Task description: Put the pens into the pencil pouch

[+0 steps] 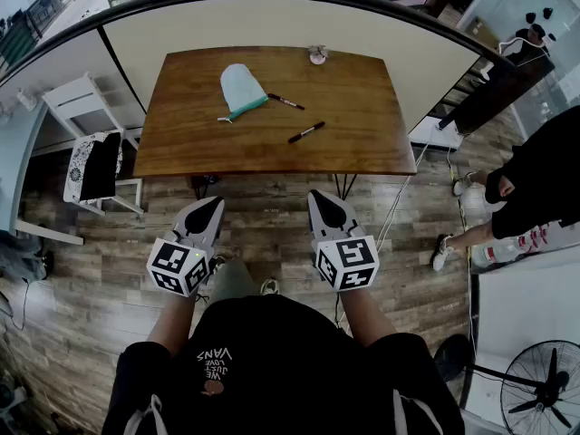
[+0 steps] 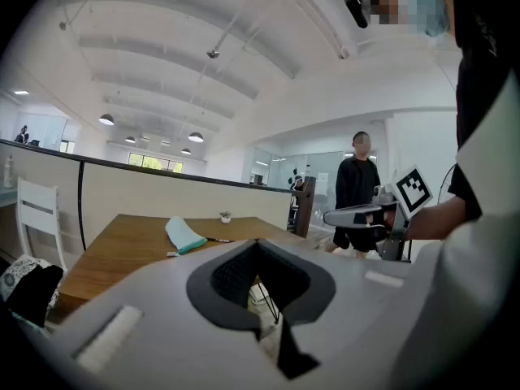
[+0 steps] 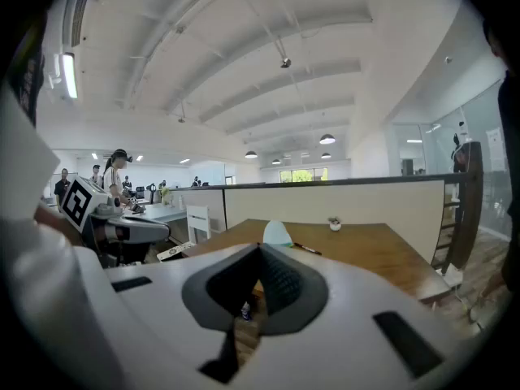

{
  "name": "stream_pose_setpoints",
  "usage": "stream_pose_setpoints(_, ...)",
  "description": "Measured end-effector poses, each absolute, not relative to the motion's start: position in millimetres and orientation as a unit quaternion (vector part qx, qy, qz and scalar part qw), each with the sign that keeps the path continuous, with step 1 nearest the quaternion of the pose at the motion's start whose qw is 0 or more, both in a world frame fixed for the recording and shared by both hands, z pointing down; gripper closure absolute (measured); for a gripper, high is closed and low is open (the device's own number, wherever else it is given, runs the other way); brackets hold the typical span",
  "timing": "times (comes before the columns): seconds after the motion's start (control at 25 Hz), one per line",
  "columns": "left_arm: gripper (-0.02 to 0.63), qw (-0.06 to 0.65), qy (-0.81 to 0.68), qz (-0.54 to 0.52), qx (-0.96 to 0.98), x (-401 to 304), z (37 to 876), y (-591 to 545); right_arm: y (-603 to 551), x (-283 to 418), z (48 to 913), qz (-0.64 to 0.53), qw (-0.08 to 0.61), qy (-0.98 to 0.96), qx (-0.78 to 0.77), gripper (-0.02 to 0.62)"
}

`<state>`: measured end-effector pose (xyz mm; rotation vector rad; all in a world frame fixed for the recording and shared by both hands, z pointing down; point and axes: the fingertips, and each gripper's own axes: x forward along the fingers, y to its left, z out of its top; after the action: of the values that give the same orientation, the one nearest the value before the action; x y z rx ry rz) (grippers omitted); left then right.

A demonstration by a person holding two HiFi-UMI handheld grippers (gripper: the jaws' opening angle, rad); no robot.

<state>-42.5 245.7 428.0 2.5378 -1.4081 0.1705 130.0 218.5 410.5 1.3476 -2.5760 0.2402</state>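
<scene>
On the wooden table [image 1: 362, 143] lies a light teal pencil pouch [image 1: 239, 89], with two black pens to its right: one [image 1: 285, 101] just beside the pouch, the other [image 1: 306, 132] nearer the front edge. The pouch [image 2: 184, 236] [image 3: 277, 233] shows small in both gripper views. My left gripper [image 1: 214, 204] and right gripper [image 1: 319, 198] hover over the floor short of the table, both shut with nothing held. They are well apart from the pens and pouch.
A small white object [image 1: 317, 55] sits at the table's far edge. A white chair [image 1: 91, 166] with dark cloth stands left of the table. A person in black [image 1: 530, 184] stands at the right, and a fan [image 1: 535, 392] is at the lower right.
</scene>
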Motion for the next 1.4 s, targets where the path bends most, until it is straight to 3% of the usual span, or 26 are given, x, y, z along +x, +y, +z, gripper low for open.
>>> stream_pose_setpoints(0.4,0.588,0.12,-0.473,0.067,0.87,-42.9,444.8,214.3,188.0,119.9,431.0,0.13,0.094,-0.884,0.439,0.58)
stream_pose_setpoints(0.44,0.576,0.123,-0.472,0.07,0.87,-44.6,447.5,207.4,181.5,118.9,434.1,0.139,0.094,-0.881,0.442,0.547)
stream_pose_setpoints(0.52,0.472,0.131,-0.47,0.078,0.87,-48.3,455.4,191.7,166.8,119.8,441.2,0.157,0.096,-0.871,0.456,0.486)
stream_pose_setpoints(0.6,0.456,0.14,-0.467,0.084,0.869,-51.9,463.5,174.0,151.2,121.6,447.9,0.168,0.1,-0.86,0.471,0.457)
stream_pose_setpoints(1.4,0.442,0.15,-0.371,0.177,0.899,-100.9,522.2,-8.7,23.4,103.2,528.4,0.266,0.162,-0.728,0.611,0.451)
